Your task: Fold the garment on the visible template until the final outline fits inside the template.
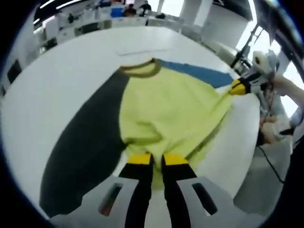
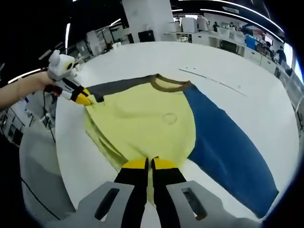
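Note:
A long-sleeved shirt lies face up on the white table (image 1: pixel 71 66). Its yellow body (image 1: pixel 166 104) has an olive collar (image 1: pixel 142 70), a dark grey sleeve (image 1: pixel 88 142) and a blue sleeve (image 1: pixel 199 72). My left gripper (image 1: pixel 157 159) is shut on the yellow hem at one bottom corner. It appears in the right gripper view as the left gripper (image 2: pixel 81 98) held by a hand. My right gripper (image 2: pixel 149 164) is shut on the hem at the other corner, and comes into the left gripper view as the right gripper (image 1: pixel 240 87). The blue sleeve (image 2: pixel 228 147) and grey sleeve (image 2: pixel 116 86) spread flat.
A faint thin outline (image 2: pixel 211 79) runs across the table beyond the collar. The table edge (image 2: pixel 64 156) is close behind the hem, with a cable (image 1: pixel 270 164) hanging beside it. Office desks (image 1: pixel 95 21) stand far behind.

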